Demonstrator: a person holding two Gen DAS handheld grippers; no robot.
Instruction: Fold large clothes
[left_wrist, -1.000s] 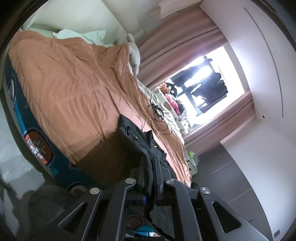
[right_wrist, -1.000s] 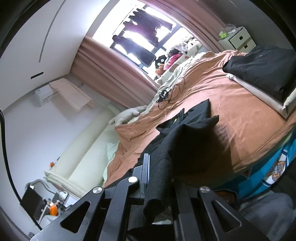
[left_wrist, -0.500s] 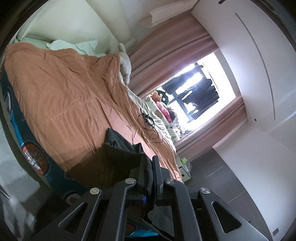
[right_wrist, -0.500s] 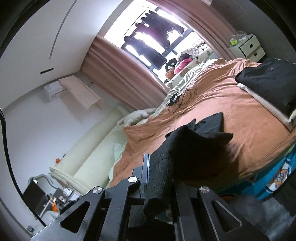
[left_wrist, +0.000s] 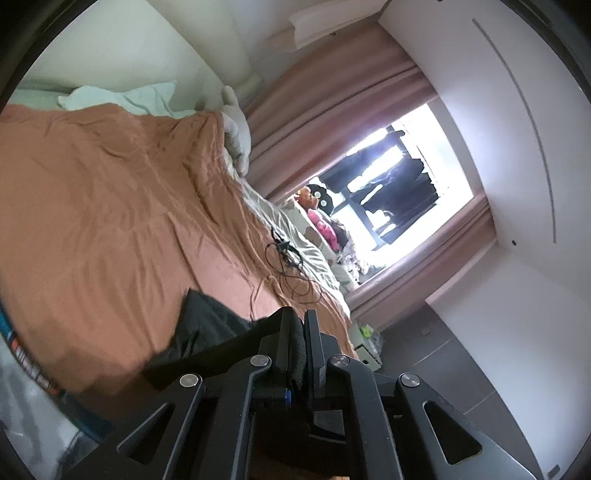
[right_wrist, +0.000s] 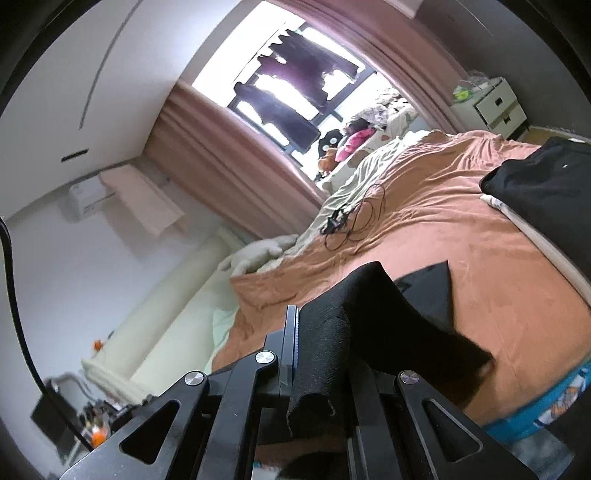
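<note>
A black garment (left_wrist: 207, 332) hangs between my two grippers above the near edge of a bed with an orange-brown cover (left_wrist: 110, 221). My left gripper (left_wrist: 299, 328) is shut on a fold of its fabric. My right gripper (right_wrist: 321, 325) is shut on another edge of the same garment (right_wrist: 376, 317), which drapes thickly over the fingers and hides the right one. A loose corner of the garment lies on the cover (right_wrist: 432, 291). The cloth is lifted, not spread flat.
A folded black garment on a white one (right_wrist: 546, 192) sits at the bed's right side. A tangle of black cable (right_wrist: 351, 221) lies mid-bed. Pillows (left_wrist: 122, 99) are at the headboard. A white drawer unit (right_wrist: 495, 107) stands by the curtained window.
Both grippers have lifted and tilted upward, so more wall and window show. The black garment has risen with them, and less of it rests on the cover.
</note>
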